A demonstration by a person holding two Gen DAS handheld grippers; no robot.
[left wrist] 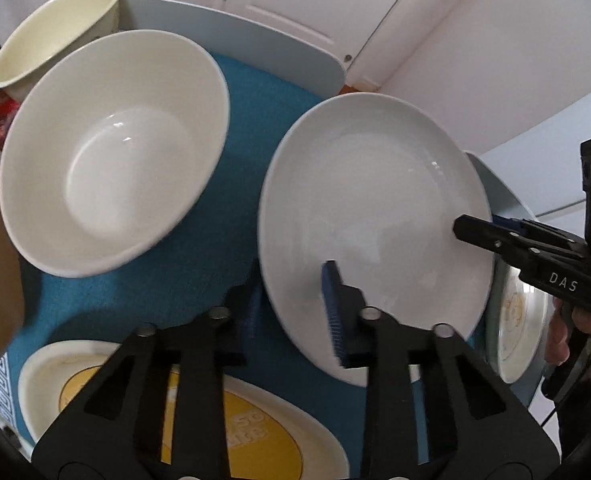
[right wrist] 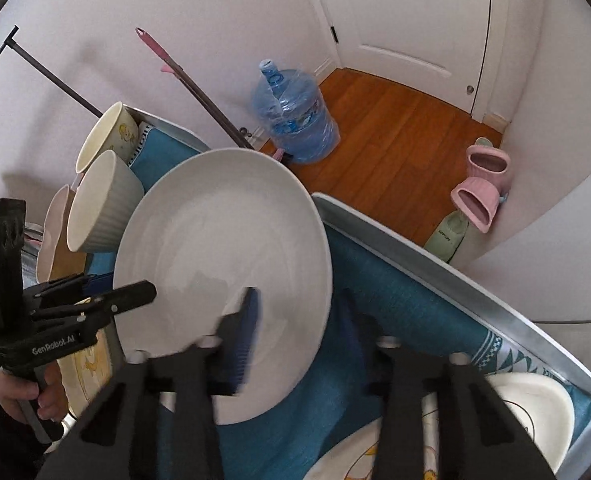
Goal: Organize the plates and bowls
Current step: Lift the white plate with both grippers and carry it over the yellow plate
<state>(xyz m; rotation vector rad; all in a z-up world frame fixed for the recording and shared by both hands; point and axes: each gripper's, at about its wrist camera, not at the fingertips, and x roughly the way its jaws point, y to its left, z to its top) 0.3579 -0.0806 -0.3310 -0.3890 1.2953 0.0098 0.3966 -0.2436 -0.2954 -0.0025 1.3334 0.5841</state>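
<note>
Item: white plate (left wrist: 375, 216), centre-right of frame, gripped by both tongs at opposite rims: left tongs (left wrist: 295, 300) clamped at lower edge, right tongs (left wrist: 471, 226) at right edge. Large white bowl (left wrist: 111, 152) upper left, yellow-printed plate (left wrist: 231, 432) below, loose on the bench's blue mat (left wrist: 255, 120). Sorting apparently just beginning

Each camera rides just behind its own claw and looks steeply down along the fingers, close over the bench (left wrist: 231, 128). The left claw (left wrist: 291, 312) view faces cupboard doors beyond; the right claw (right wrist: 299, 328) view faces a doorway and wooden floor. Both share the white plate (left wrist: 375, 216) (right wrist: 223, 240), and each catches the other claw at its edge.
</note>
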